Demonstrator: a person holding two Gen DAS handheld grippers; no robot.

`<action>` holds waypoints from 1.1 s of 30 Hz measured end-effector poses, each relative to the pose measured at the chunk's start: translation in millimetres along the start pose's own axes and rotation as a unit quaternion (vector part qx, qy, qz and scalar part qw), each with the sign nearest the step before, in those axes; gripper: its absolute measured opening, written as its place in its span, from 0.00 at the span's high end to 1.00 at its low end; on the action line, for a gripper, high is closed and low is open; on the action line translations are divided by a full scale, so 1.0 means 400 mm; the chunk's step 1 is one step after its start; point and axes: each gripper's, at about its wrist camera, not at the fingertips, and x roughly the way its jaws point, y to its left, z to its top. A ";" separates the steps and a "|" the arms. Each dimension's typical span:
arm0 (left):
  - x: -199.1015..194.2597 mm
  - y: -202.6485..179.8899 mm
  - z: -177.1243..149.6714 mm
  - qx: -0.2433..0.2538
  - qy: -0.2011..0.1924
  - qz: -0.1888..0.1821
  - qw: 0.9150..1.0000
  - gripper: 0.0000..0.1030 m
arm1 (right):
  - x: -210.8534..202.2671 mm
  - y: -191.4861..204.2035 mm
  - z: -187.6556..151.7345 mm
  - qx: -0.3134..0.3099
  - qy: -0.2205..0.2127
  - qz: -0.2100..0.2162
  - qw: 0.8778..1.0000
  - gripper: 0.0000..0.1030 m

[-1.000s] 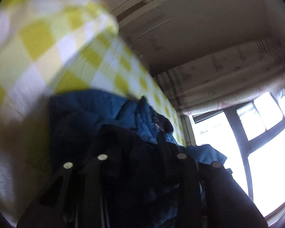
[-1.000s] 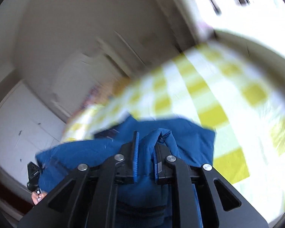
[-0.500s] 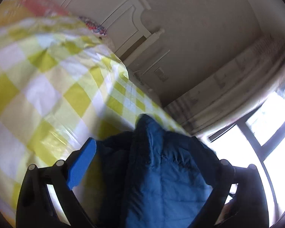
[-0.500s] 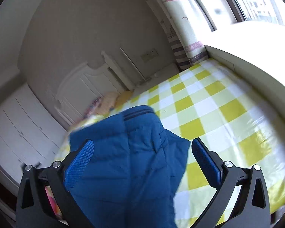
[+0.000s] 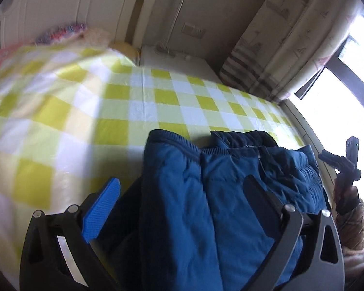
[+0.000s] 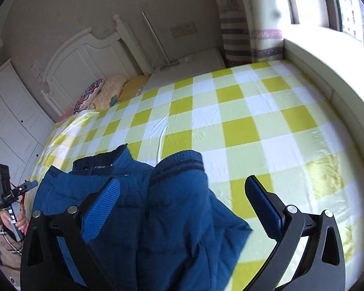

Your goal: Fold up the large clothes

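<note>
— Yellow-and-white checked bed [image 6: 242, 126] fills both views, with a white headboard [image 6: 85, 63], pillows [image 6: 104, 92] and a striped curtain [image 5: 274, 55] beyond the tools; what lies nearest?

— Jacket [image 5: 206, 194], blue and quilted, lying on the bed right under both tools; its ribbed cuff [image 6: 179, 160] and collar [image 6: 102, 162] point away from the tools, toward the headboard.

— How does the left tool [image 5: 180, 200] stand?

— Jaws wide apart, gripping nothing; the jacket shows between and below them; its left pad [image 5: 102, 208] sits over the jacket's edge, beside bare sheet; whether it touches the cloth, I cannot tell.

— And the right tool [image 6: 182, 198]?

— Also spread wide and empty; its left finger [image 6: 102, 206] is over the jacket, its right finger [image 6: 262, 201] over bare bed just off the jacket's edge.

— Anything else?

— Each view catches the other tool at its outer edge, held in a hand [image 6: 14, 220]; bright window [image 5: 339, 92] right of the left tool.
</note>
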 end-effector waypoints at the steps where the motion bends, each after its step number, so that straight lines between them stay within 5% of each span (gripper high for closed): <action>1: 0.014 0.005 0.003 -0.004 0.008 0.002 1.000 0.03 | 0.016 0.006 0.001 -0.003 0.007 0.002 1.000 0.04; 8: 0.100 0.031 0.044 -0.012 0.024 -0.006 1.000 0.03 | 0.075 0.048 -0.014 -0.064 0.038 -0.013 0.997 0.04; 10: 0.126 0.016 0.043 0.012 0.036 -0.001 0.999 0.05 | 0.079 0.046 -0.011 -0.063 0.034 -0.009 0.997 0.16; 11: 0.132 0.011 0.039 0.022 0.035 -0.003 0.999 0.41 | 0.077 0.050 -0.013 -0.069 0.028 -0.009 0.997 0.51; 12: 0.126 0.001 0.032 0.034 0.028 0.010 0.999 0.85 | 0.066 0.058 -0.016 -0.077 0.018 -0.019 0.997 0.71; 17: -0.108 -0.040 0.034 0.040 -0.102 -0.034 0.993 0.87 | -0.155 0.140 0.001 -0.106 -0.107 -0.008 0.989 0.79; 20: -0.176 -0.023 0.082 0.007 -0.111 -0.070 0.991 0.87 | -0.230 0.167 0.046 -0.100 -0.145 -0.008 0.984 0.79; 25: -0.076 0.043 0.125 -0.065 -0.068 -0.075 0.993 0.87 | -0.093 0.139 0.087 -0.060 -0.104 -0.038 0.992 0.79; 29: 0.048 0.051 0.087 -0.048 -0.038 -0.015 0.998 0.87 | 0.030 0.075 0.067 -0.016 -0.057 -0.039 0.997 0.79; 33: 0.037 0.052 0.097 -0.043 -0.059 -0.025 0.997 0.86 | 0.001 0.075 0.080 -0.010 -0.077 -0.024 0.997 0.79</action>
